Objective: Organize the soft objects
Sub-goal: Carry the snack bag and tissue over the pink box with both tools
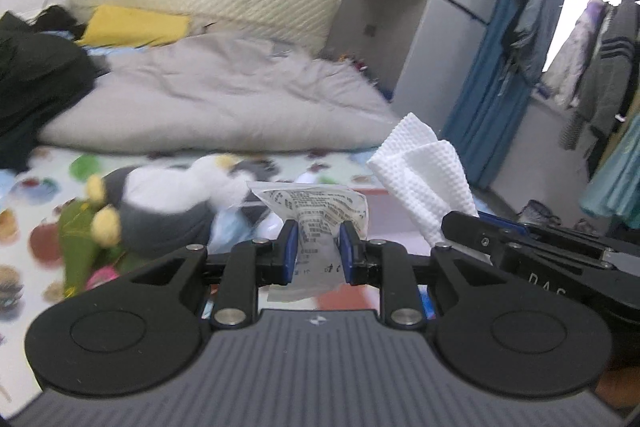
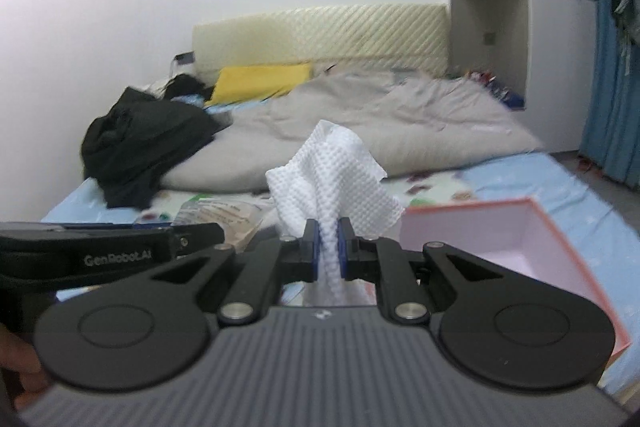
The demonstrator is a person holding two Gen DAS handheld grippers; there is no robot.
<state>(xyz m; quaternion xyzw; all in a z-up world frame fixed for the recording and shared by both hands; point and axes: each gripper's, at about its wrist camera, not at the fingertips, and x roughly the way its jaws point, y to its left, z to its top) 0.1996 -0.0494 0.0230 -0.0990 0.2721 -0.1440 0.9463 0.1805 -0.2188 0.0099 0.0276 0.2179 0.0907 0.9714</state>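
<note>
My left gripper [image 1: 318,247] is shut on a clear plastic packet [image 1: 320,211] with printed text, held above the bed. My right gripper [image 2: 329,247] is shut on a white dimpled paper towel [image 2: 332,179], which also shows at the right of the left wrist view [image 1: 424,179]. The right gripper's body [image 1: 540,251] lies close to the right of my left one. The packet shows at the left in the right wrist view [image 2: 224,213]. A grey and white plush toy [image 1: 168,203] and a green plush [image 1: 80,239] lie on the bed to the left.
A pink open box [image 2: 500,239] sits on the bed at the right. A grey duvet [image 1: 224,99], black clothes [image 2: 140,143] and a yellow pillow [image 1: 136,25] lie farther back. Blue curtain [image 1: 492,75] and hanging clothes [image 1: 600,67] stand at the right.
</note>
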